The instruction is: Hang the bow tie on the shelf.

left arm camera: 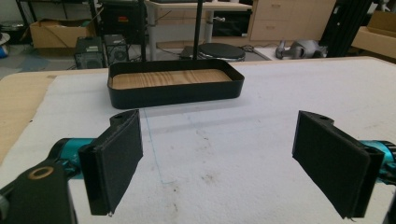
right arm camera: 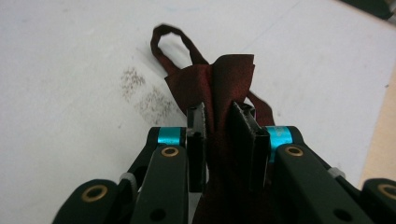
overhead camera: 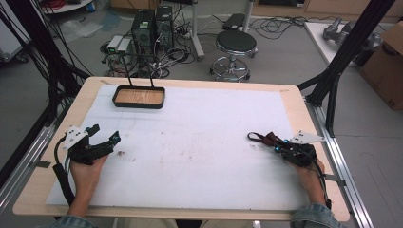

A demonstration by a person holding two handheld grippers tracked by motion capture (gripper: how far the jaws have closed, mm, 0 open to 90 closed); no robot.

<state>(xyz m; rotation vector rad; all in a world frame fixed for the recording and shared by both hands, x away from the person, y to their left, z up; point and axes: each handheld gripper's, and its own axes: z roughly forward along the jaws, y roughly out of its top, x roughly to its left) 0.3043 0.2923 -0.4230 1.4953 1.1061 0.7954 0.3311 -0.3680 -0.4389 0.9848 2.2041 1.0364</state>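
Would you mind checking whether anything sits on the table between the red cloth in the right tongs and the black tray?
Nothing visible does. The right tongs are shut on the red cloth at the table's right side; the tray sits far left. The white mat between them carries only faint stains, and the open left tongs sit nearer the person, off that line.

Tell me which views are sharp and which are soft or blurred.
High view: soft and low in detail throughout. Left gripper view: tray and pads fairly sharp, background softer. Right gripper view: cloth and near gripper body slightly blurred, mat washed out.
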